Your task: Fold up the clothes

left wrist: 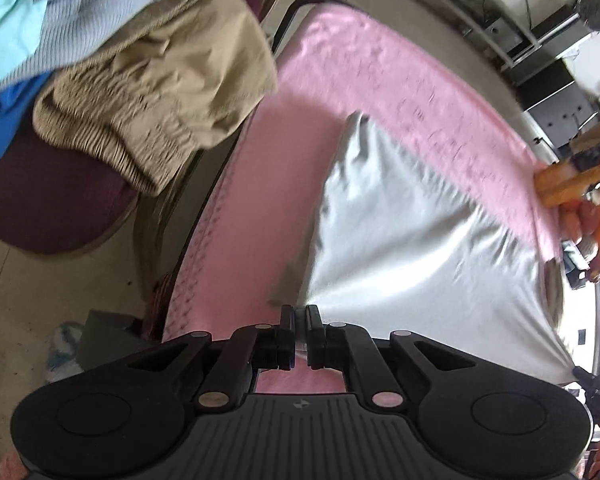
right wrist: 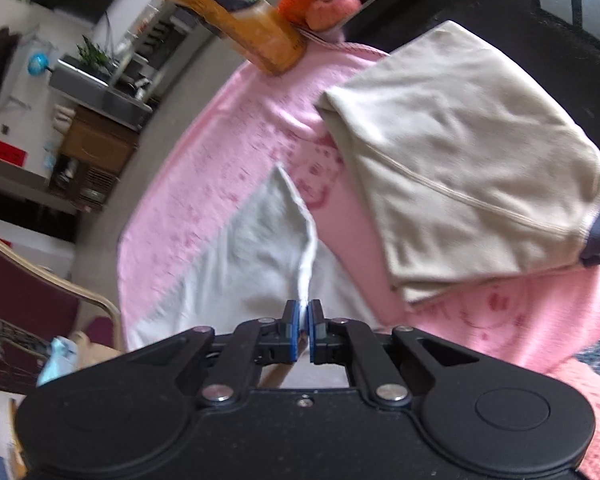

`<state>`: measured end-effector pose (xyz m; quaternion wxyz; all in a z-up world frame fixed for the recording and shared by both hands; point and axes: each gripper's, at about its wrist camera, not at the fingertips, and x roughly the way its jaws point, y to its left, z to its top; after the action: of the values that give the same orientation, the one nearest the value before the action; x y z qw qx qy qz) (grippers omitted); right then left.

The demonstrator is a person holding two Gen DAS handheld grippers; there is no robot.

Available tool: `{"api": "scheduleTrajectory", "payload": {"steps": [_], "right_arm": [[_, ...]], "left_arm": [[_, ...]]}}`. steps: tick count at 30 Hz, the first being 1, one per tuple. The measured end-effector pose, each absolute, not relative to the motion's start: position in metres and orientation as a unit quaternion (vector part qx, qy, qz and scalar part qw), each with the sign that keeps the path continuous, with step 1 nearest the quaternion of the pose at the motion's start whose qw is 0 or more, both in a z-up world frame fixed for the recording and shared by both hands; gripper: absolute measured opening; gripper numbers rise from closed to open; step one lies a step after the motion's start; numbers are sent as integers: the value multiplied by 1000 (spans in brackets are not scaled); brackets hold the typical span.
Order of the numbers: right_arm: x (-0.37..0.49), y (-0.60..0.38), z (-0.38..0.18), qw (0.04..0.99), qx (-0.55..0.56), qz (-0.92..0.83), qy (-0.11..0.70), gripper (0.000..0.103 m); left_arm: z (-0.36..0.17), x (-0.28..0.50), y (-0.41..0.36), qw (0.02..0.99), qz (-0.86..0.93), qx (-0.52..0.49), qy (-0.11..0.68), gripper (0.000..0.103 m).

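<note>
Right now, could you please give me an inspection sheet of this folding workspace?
Surface: table under a pink towel.
Job's things: white garment held up by two edges; folded beige garment on the towel.
Clutter: orange bottle, fruit, clothes pile on a chair.
Grippers: left gripper and right gripper shut on the white garment.
Cables: nothing seen.
Surroundings: shelves, cabinet, floor.

Matt black plastic grippers, the left gripper (left wrist: pixel 300 312) and right gripper (right wrist: pixel 304 312), are pinching a smooth, faintly sheeny white cloth garment (left wrist: pixel 400 240) over a fuzzy pink towel (left wrist: pixel 380 80); ribbed khaki shorts (left wrist: pixel 140 120) are lying beside a glossy orange plastic bottle (right wrist: pixel 236 16).
</note>
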<state>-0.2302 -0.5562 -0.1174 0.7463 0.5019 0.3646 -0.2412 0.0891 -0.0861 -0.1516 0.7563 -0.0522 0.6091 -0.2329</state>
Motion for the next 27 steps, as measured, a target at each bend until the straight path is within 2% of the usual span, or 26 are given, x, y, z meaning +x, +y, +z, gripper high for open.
{"api": "scheduleTrajectory", "payload": {"steps": [4, 7, 9, 10, 11, 15, 18, 25, 27], "right_arm": [[-227, -551, -135, 743, 468, -261, 402, 5], [-215, -543, -149, 742, 424, -274, 442, 6], [-211, -537, -150, 748, 396, -281, 452, 10], [-211, -535, -146, 754, 391, -276, 450, 15], [-212, -534, -141, 760, 389, -267, 446, 25], [-212, -523, -114, 791, 356, -239, 436, 29], [-206, -509, -107, 805, 335, -217, 439, 34], [-187, -484, -122, 833, 310, -177, 424, 37], [-177, -482, -126, 839, 290, -185, 421, 32]], "left_arm": [[-173, 87, -99, 759, -207, -5, 617, 5], [-177, 80, -116, 781, -179, 68, 595, 6], [-170, 74, -117, 796, -172, 90, 574, 8], [-165, 71, -116, 803, -176, 89, 563, 10], [-159, 69, -114, 809, -186, 82, 551, 12], [-141, 56, -113, 824, -230, 62, 515, 18], [-144, 40, -130, 812, -267, 66, 514, 18], [-165, 33, -170, 819, -298, 73, 486, 19], [-172, 35, -182, 827, -287, 90, 475, 18]]}}
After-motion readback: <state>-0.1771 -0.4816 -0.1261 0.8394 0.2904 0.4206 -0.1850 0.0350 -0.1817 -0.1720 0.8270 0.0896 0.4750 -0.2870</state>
